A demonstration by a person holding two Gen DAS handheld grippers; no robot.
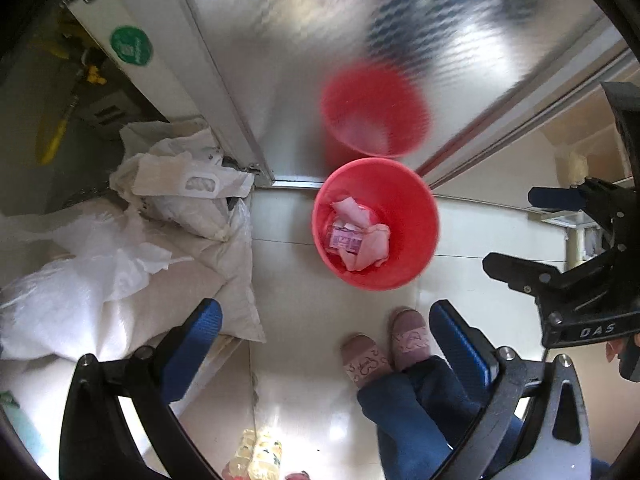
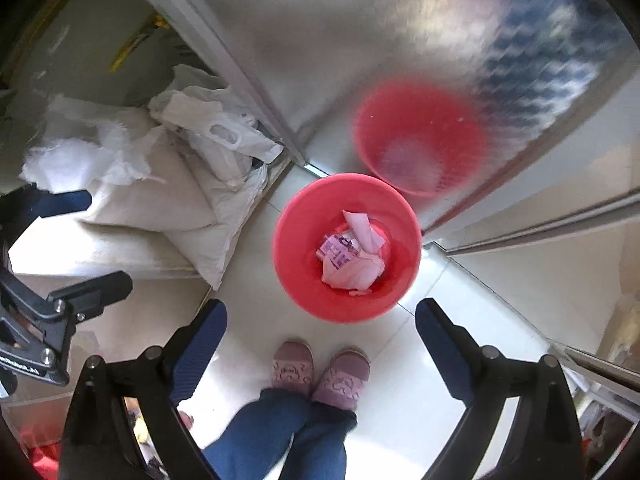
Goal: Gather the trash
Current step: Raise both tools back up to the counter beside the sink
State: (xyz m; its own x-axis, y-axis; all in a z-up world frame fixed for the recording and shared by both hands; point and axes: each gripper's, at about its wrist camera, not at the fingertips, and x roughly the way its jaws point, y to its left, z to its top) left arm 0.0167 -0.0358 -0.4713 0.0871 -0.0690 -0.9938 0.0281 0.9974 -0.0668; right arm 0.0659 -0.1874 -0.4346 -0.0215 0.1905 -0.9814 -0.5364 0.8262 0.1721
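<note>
A red waste bin [image 1: 416, 208] [image 2: 304, 232] stands on the pale floor against a shiny metal door. Crumpled pink and white paper and a printed wrapper [image 1: 360, 236] [image 2: 352, 256] lie inside it. My left gripper [image 1: 328, 320] points down over the floor just in front of the bin, open, with nothing between its blue pads. My right gripper [image 2: 322, 316] hangs over the bin's near rim, also open and holding nothing. Each gripper appears in the other's view: the right gripper [image 1: 532, 236] at the right edge, the left gripper [image 2: 80, 244] at the left edge.
White sacks and plastic bags [image 1: 160, 240] [image 2: 160, 192] are heaped left of the bin. The metal door [image 1: 300, 40] mirrors the bin. A person's feet in pink slippers [image 1: 384, 340] [image 2: 320, 372] stand in front of it. A yellowish bottle [image 1: 260, 456] lies at the bottom edge.
</note>
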